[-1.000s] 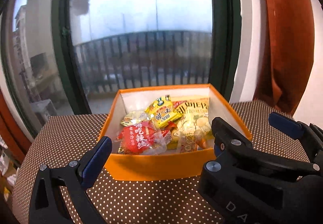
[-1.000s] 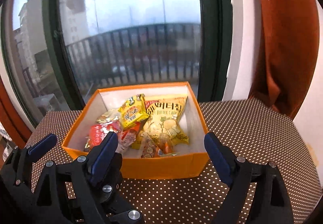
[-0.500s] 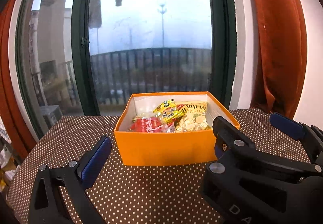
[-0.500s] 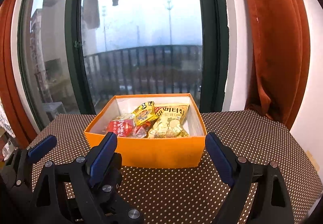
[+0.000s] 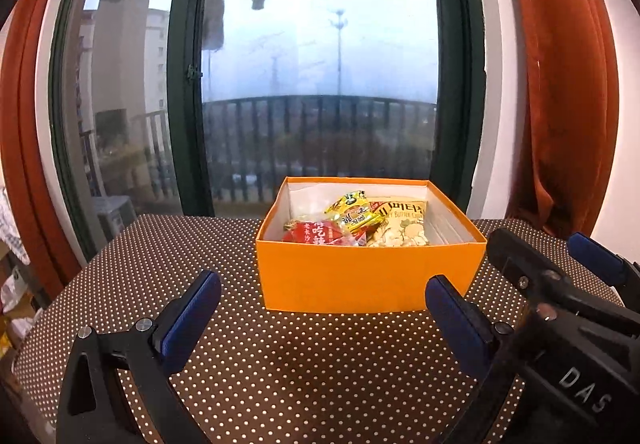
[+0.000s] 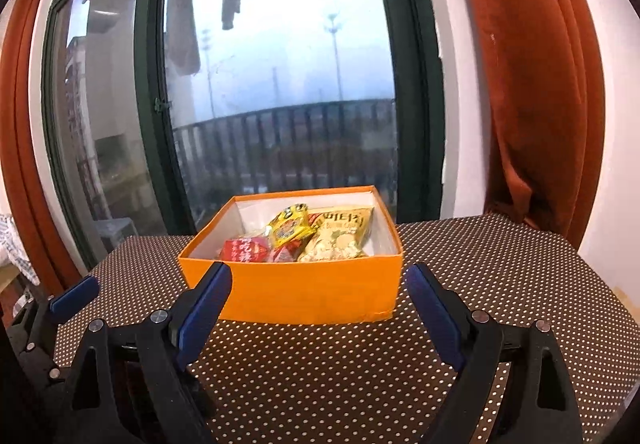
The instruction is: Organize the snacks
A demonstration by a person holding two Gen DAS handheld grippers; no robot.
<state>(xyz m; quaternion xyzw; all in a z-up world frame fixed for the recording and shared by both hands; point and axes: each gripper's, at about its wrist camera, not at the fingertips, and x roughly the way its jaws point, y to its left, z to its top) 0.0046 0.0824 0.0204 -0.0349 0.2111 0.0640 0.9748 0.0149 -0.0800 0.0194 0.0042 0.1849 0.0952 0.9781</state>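
Both grippers have backed away from the orange box (image 5: pixel 370 276) since the earlier frames, so the box now sits farther ahead and lower in each view, with more dotted tablecloth (image 5: pixel 280 364) exposed in front of it. Nearest the lens, the left gripper (image 5: pixel 324 320) stands released, jaws wide apart with nothing between the blue pads; the right gripper (image 6: pixel 316 314) is likewise spread and empty (it appears at the right edge of the left wrist view, just beside its partner). Ahead of both sets of fingertips lies bare cloth, then the near wall of the box, not touched by either tool. Inside, from the near-left corner back, lie a red packet (image 5: pixel 316 233), a small yellow packet (image 5: pixel 354 210) propped on the pile, and a larger pale yellow chip bag (image 5: pixel 400 222) toward the far right. Judged from their look, these are light, soft film pouches: slick, crinkly and easily crushed, so a hold on a sealed edge or corner should serve better than a squeeze across the filled middle. The box appears to be stiff card and would best be taken by a side wall. Beyond it stand the dark-framed window (image 6: pixel 280 84) and a rust curtain (image 6: pixel 532 84) at far right.
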